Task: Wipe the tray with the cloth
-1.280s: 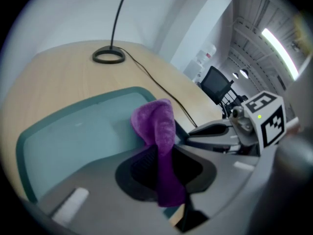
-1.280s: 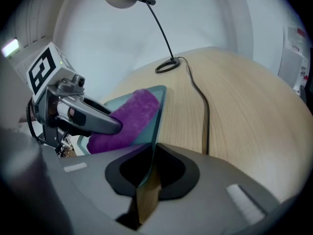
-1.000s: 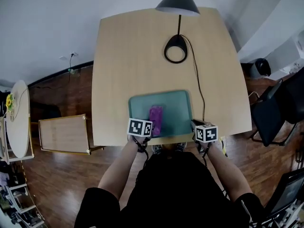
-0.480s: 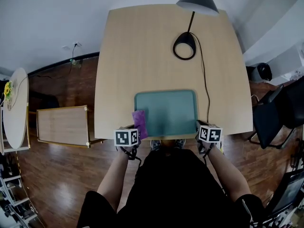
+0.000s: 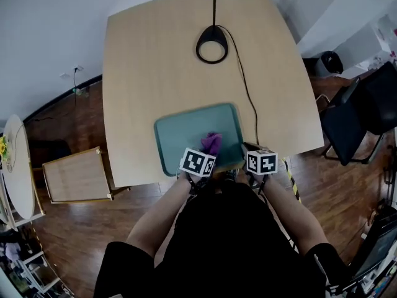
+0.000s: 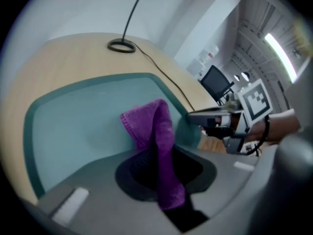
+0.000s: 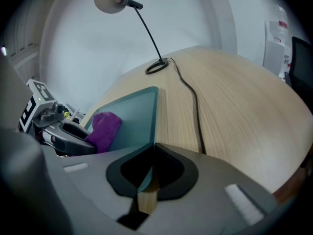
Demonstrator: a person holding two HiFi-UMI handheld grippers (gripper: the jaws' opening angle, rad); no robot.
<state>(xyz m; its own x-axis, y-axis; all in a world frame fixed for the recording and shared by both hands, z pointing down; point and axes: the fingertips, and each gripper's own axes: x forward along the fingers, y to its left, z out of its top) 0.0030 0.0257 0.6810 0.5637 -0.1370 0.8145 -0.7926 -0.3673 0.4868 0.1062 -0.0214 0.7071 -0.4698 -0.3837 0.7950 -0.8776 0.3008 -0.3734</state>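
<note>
Pale wood makes up the table (image 5: 155, 54), and the teal tray (image 5: 177, 132) lies at its near edge, directly in front of the person. The tray's long axis runs left to right across the head view and is skewed slightly, with the right end set farther back.

The right gripper (image 7: 149, 173) stands at the tray's near right corner. Its jaws are pinched together on the rim there, which looks like a hold to steady the tray.

The left gripper (image 6: 164, 173) is just beside it, over the right half of the tray near the front rim. It points down and away from the person, and its jaws are clenched on the purple cloth (image 6: 156, 131).

The cloth is a narrow folded strip. It runs out from between the jaws, and its free end is bunched on the tray floor just ahead of the tips.

The cloth is on the right side of the tray, so most of the bare teal surface lies to the left gripper's left and beyond it. The next stroke probably has to sweep leftwards along the tray's long axis, away from the right gripper. The left hand is the only one placed to make that stroke.
</note>
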